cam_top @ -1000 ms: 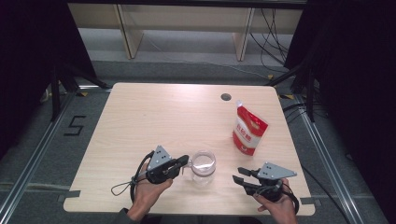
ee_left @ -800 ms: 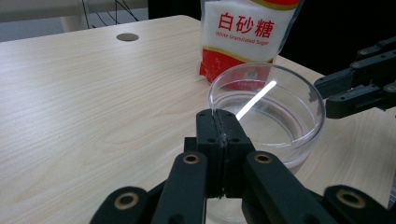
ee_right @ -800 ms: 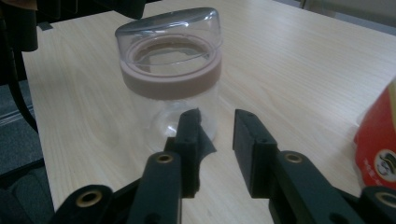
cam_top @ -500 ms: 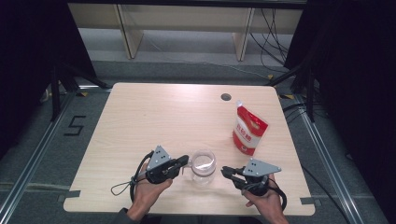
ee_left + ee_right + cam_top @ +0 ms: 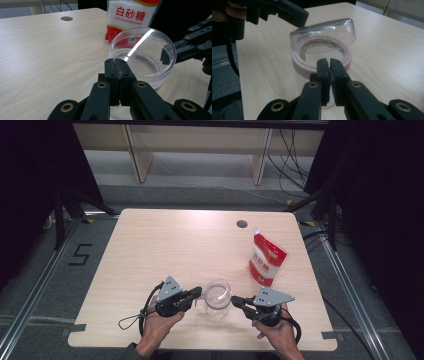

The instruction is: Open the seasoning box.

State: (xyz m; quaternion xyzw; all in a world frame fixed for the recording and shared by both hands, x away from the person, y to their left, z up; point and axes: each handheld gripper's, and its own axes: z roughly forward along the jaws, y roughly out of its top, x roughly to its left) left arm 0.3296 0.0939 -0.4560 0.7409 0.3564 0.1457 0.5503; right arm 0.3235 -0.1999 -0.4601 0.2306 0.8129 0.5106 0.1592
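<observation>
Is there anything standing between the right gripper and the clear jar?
Nothing visible. The right gripper, its jaws just closed, has its tips right at the jar; whether they pinch anything is unclear. The sugar bag stands apart behind.

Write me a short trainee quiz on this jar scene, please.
1. True or false: the clear lid lies flat on the jar.
2. Which gripper clamps the lid's rim: A, the left gripper, or B, the right gripper?
3. What colours is the sugar bag?
Key: 1 false, it is tilted up; 2 A; 3 red and white.
</observation>
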